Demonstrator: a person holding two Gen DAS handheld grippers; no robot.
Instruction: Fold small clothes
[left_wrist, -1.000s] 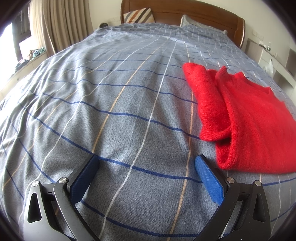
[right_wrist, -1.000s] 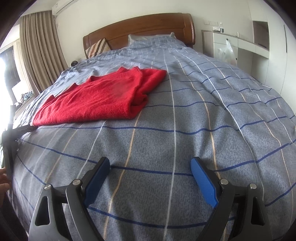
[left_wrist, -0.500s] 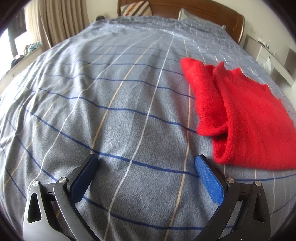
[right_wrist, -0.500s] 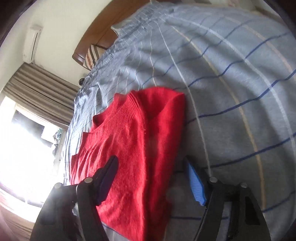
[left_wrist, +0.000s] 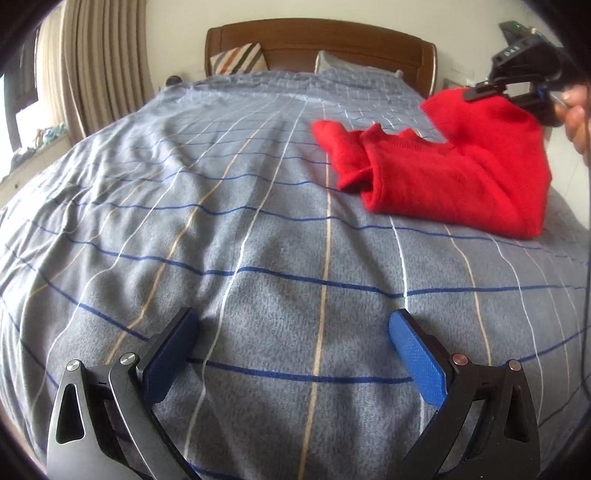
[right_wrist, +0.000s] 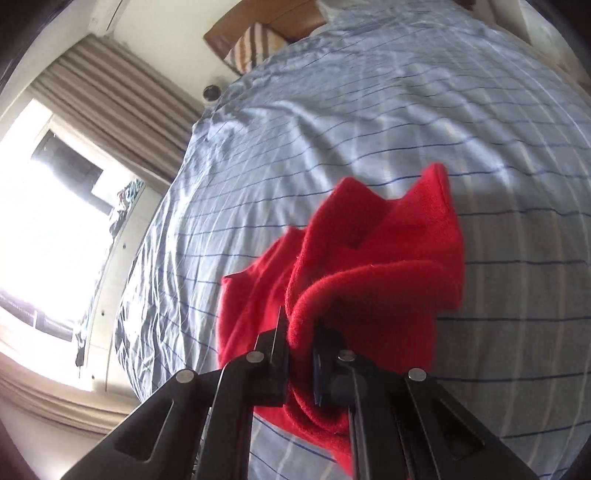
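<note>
A red knit sweater (left_wrist: 450, 177) lies partly folded on the grey striped bedspread (left_wrist: 229, 229), at the right of the left wrist view. My right gripper (right_wrist: 300, 338) is shut on a bunched edge of the sweater (right_wrist: 373, 266) and holds that edge lifted above the bed. The right gripper also shows in the left wrist view (left_wrist: 517, 74), at the sweater's raised far right end. My left gripper (left_wrist: 291, 354) is open and empty, low over the bedspread, well to the near left of the sweater.
A wooden headboard (left_wrist: 317, 40) with a striped pillow (left_wrist: 240, 59) stands at the far end of the bed. Curtains (left_wrist: 99, 66) and a bright window (right_wrist: 48, 221) are on the left. A person's hand (left_wrist: 576, 114) holds the right gripper.
My right gripper has moved onto the sweater, shut on its edge and lifted it. My left gripper has stayed open and has tilted up a little.
</note>
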